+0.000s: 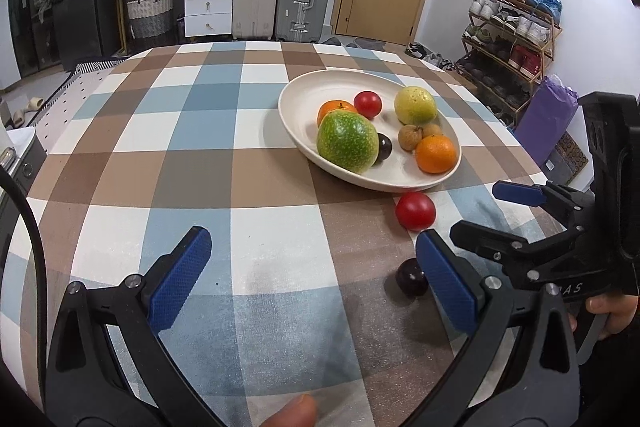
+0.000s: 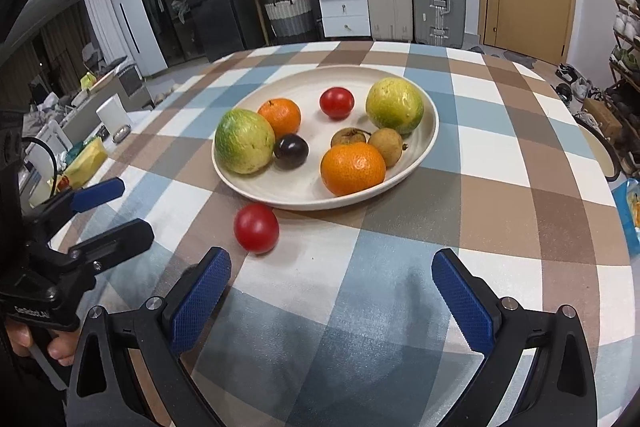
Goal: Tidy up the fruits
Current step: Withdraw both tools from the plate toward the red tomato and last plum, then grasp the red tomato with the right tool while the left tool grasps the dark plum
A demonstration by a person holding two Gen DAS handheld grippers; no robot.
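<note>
A red tomato (image 2: 256,228) lies on the bench just before the plate (image 2: 430,131), ahead of the right gripper (image 2: 332,295); both grippers' jaws gape released, left gripper (image 1: 312,281) beside a dark plum (image 1: 411,277).

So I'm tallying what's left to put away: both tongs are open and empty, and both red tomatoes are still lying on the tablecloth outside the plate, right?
Not quite. Only one red tomato lies on the tablecloth, just outside the plate; the other tomato is already on it, as the right wrist view shows. The left tongs and right tongs are indeed open and empty.
</note>
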